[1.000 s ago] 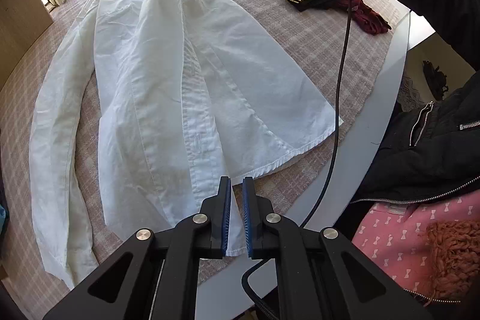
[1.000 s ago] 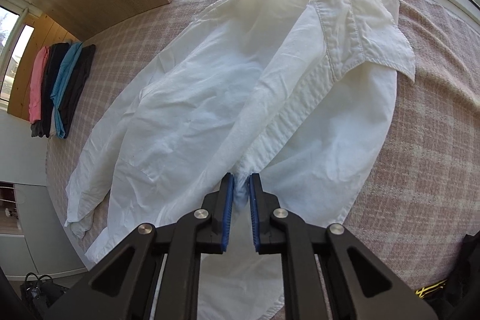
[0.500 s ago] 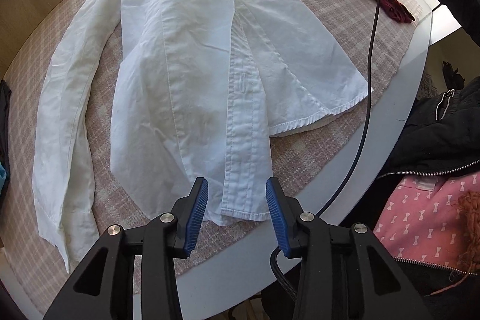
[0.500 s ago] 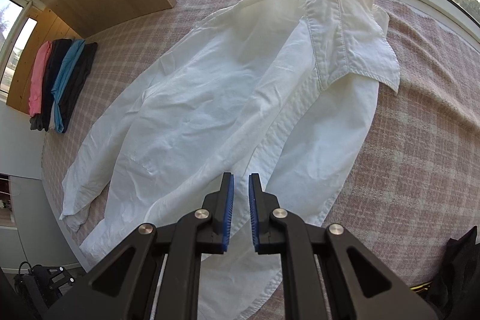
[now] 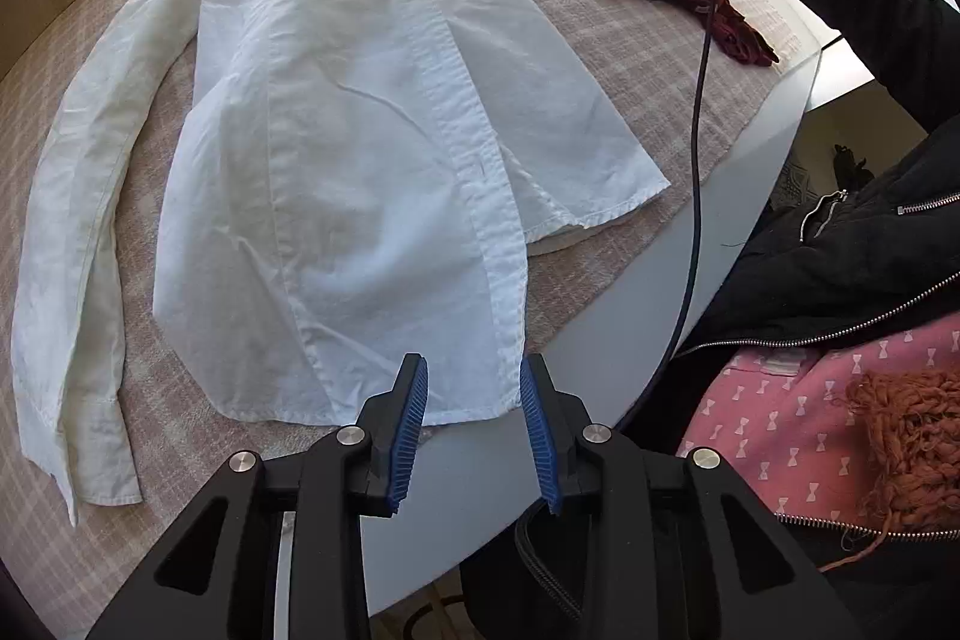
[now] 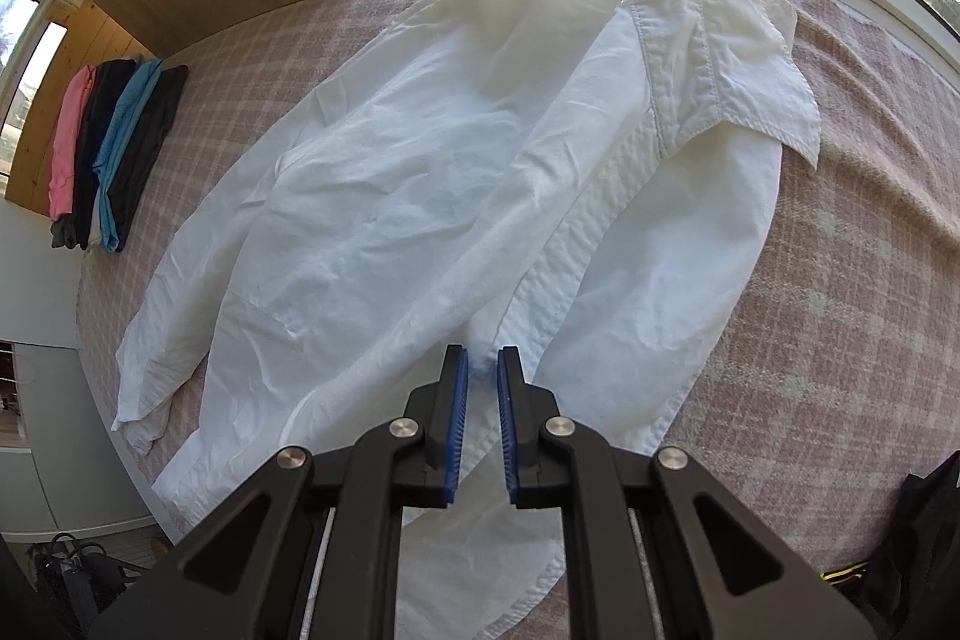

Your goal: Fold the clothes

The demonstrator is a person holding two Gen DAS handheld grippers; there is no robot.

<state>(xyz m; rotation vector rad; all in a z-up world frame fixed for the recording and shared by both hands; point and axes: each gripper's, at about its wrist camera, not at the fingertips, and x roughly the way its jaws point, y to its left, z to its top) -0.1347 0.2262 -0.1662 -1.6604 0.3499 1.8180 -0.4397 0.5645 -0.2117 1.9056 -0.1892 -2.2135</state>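
Left gripper (image 5: 473, 403) jaws closing, empty

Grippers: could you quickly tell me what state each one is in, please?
Left gripper: closing, pads apart, shirt hem between, ungripped.
Right gripper: shut on shirt near collar.

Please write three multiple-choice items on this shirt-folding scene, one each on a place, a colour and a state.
1. Where does the stack of folded clothes lie?
A. on the white shirt's collar
B. at the far edge of the checked cloth, apart from the shirt
C. between the left gripper's pads

2. What colour is the spread-out shirt?
A. white
B. blue
C. red

3. How is the right gripper?
A. wide open above bare cloth
B. pinched on shirt fabric
C. holding a dark garment

Key: 1 B, the stack sits clear of the sleeve; 2 A, both views show white; 3 B, fabric is bunched between its narrow pads.
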